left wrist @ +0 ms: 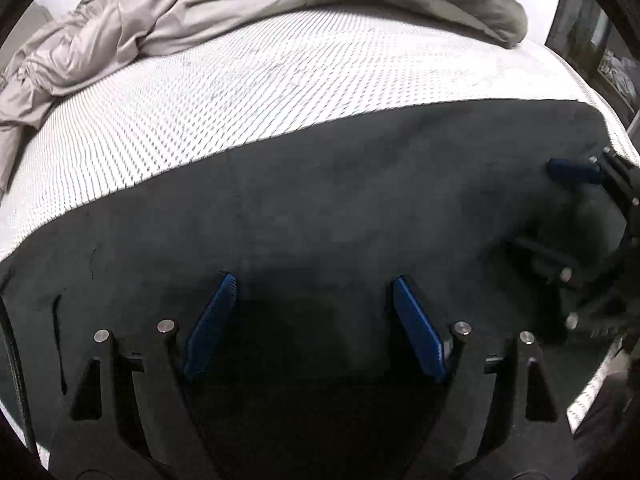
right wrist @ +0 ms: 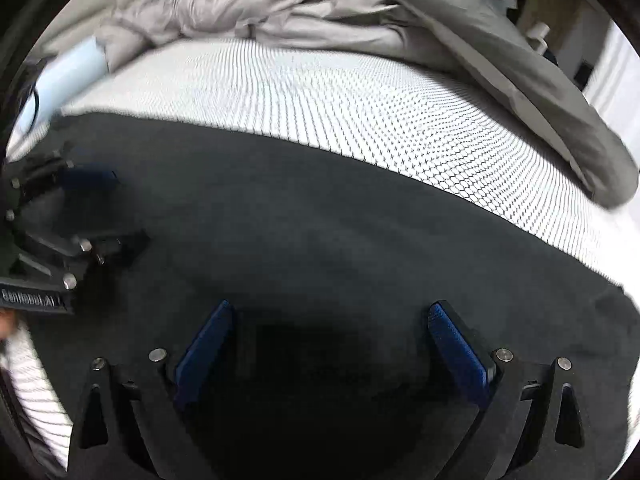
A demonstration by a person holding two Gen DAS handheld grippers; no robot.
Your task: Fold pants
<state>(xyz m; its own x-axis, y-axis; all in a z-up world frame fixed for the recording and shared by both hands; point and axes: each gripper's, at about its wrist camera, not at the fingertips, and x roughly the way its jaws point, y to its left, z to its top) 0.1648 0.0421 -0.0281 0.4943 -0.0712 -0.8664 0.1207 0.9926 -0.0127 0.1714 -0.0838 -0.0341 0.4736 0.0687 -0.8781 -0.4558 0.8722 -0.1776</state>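
Dark pants [left wrist: 320,200] lie spread flat along the near side of a white dotted mattress [left wrist: 280,80]. My left gripper [left wrist: 314,280] points down over the cloth with its blue pads wide apart and nothing pinched between them. My right gripper [right wrist: 332,306] hangs over the same pants [right wrist: 320,220], open too. Each gripper shows in the other's view: the right gripper [left wrist: 556,212] at the right edge, the left gripper [right wrist: 112,208] at the left edge, both close above the fabric. Whether the fingertips touch the cloth I cannot tell.
A crumpled grey duvet [left wrist: 200,8] is heaped along the far side of the mattress [right wrist: 320,92] and drapes down at the right [right wrist: 560,100]. A pale blue object [right wrist: 68,72] lies at the far left. Dark furniture stands beyond the bed's right edge [left wrist: 600,40].
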